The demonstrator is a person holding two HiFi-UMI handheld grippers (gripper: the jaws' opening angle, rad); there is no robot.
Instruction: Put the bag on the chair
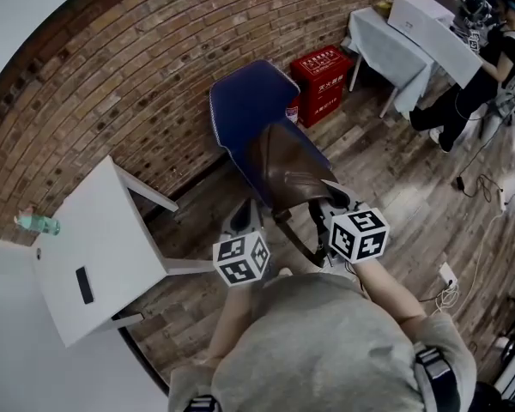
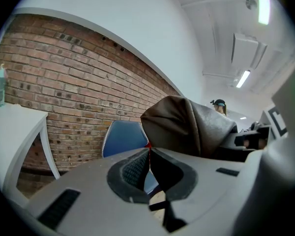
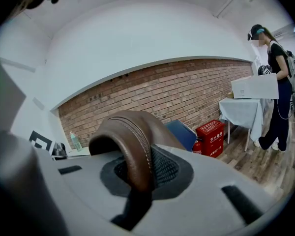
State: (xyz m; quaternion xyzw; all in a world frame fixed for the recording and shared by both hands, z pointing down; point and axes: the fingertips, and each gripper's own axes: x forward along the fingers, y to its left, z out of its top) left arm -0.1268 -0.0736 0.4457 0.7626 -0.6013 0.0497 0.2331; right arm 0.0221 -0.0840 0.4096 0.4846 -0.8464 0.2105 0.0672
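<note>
The blue chair (image 1: 245,106) backs against the brick wall (image 1: 112,84), between a white desk (image 1: 86,247) and a red box (image 1: 322,80); bare wooden floor (image 1: 386,170) lies to its right. The brown leather bag (image 1: 287,174) hangs over the seat. The right hand-held gripper (image 3: 140,166) clamps its stitched handle (image 3: 130,141). The left hand-held gripper (image 2: 149,154) is closed and empty. The box's white lettering is too small to read.

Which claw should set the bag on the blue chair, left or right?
Right. The right claw is shut on the bag handle, bag hanging at the blue chair; the left claw is shut, empty.
</note>
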